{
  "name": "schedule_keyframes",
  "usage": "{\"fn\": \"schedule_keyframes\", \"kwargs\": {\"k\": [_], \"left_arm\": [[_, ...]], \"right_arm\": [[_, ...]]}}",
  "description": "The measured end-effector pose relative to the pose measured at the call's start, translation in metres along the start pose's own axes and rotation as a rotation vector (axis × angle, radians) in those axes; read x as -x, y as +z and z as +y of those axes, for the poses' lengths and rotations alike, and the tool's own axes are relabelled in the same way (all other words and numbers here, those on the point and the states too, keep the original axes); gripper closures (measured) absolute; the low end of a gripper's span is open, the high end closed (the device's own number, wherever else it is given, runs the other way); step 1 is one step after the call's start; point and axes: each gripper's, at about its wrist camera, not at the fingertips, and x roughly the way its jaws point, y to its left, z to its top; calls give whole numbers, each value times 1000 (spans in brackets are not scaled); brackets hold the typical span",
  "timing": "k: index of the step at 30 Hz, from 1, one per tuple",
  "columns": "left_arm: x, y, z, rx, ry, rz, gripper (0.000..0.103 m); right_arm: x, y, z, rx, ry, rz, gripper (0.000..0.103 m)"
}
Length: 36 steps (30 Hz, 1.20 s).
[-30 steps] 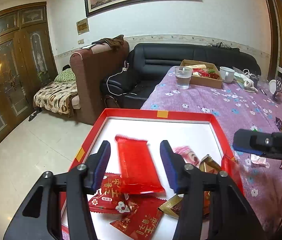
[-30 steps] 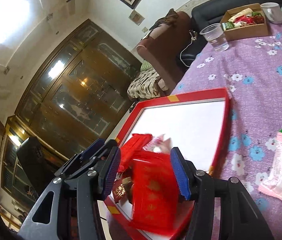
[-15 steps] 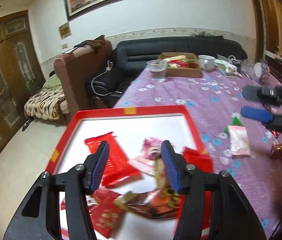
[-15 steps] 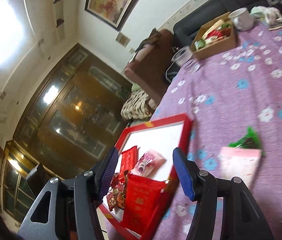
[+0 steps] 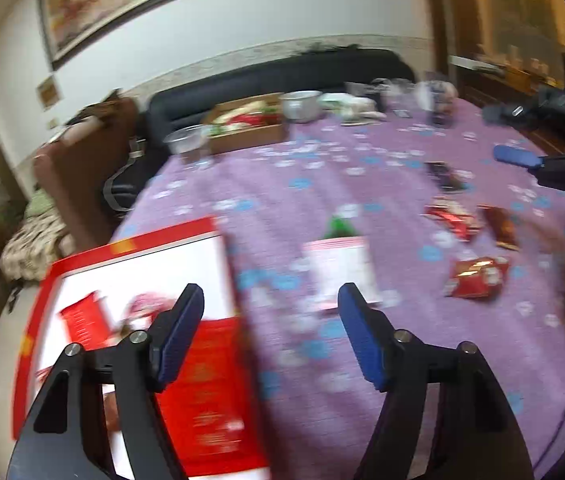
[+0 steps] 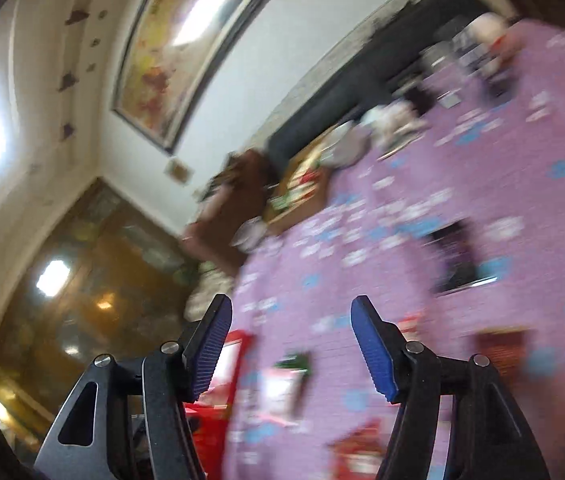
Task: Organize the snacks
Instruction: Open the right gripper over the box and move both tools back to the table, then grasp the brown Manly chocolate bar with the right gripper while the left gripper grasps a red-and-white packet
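The red tray (image 5: pixel 138 240) with a white floor sits at the table's near left corner and holds several red and pink snack packets (image 5: pixel 82 316). A large red packet (image 5: pixel 210 392) leans over its right rim. My left gripper (image 5: pixel 270 312) is open and empty above the purple floral cloth, just right of the tray. A pink-and-white packet with a green top (image 5: pixel 338 264) lies ahead of it. Small red packets (image 5: pixel 476 276) and a brown one (image 5: pixel 502 226) lie further right. My right gripper (image 6: pixel 290 328) is open and empty over the cloth; it also shows at the right edge of the left wrist view (image 5: pixel 522 136). Both views are blurred.
A cardboard box of snacks (image 5: pixel 248 126), a plastic cup (image 5: pixel 188 146) and a white mug (image 5: pixel 300 106) stand at the table's far side. A dark packet (image 5: pixel 444 176) lies mid-right. A black sofa (image 5: pixel 282 76) and brown armchair (image 5: pixel 82 168) stand beyond the table.
Both grippers have swung right, away from the tray and towards the loose packets on the cloth. The large red packet now rests on the tray's right rim. Both grippers stay open.
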Motion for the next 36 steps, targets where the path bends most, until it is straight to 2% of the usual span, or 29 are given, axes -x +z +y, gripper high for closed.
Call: {"fn": "schedule_keyframes", "kwargs": {"k": [1,5,8,11,14,17,20,21,23,24,27,30,32,33,34,36], "left_arm": [[-1,3,-8,-18,-26,0,33],[-3,15,-47,-92,-133,0,33],[-5,20,-77,-156,-230,-8,33],[-3,18,-91,-191,-286,-12,33],[-1,14,-102,-231,-350,-21,27],[-1,14,-109,-252,-351,-36,24],[-11,16,-116,-259,-370,-16,24],[-16,16,-118,-266,-380,-3,24],[-22,14,-121,-281,-391,10,24],[-26,14,-124,-294,-392,13,24],[-36,12,-125,-302,-371,24,24],[-50,12,-120,-283,-383,42,24],[-59,12,-117,-267,-381,64,44],[-65,13,-114,-249,-401,98,64],[-70,13,-112,-231,-411,120,68],[-74,14,-104,-186,-433,134,70]], "right_arm": [[8,1,-5,30,-81,-2,38],[17,-5,-18,135,-288,52,38],[8,-15,-24,163,-369,114,38],[-8,-26,-23,225,-450,178,40],[-17,-34,-21,257,-478,222,40],[-26,-39,-21,282,-523,247,41],[-33,-44,-24,309,-562,266,50],[-37,-48,-20,352,-594,272,57],[-41,-52,-15,408,-626,274,63],[-41,-52,-15,413,-626,273,68],[-34,-43,-25,328,-579,262,73],[-29,-37,-32,263,-538,258,73],[-30,-37,-30,268,-542,258,72],[-31,-37,-30,270,-542,257,72],[-31,-37,-30,267,-541,257,72],[-31,-36,-30,263,-537,255,72]]}}
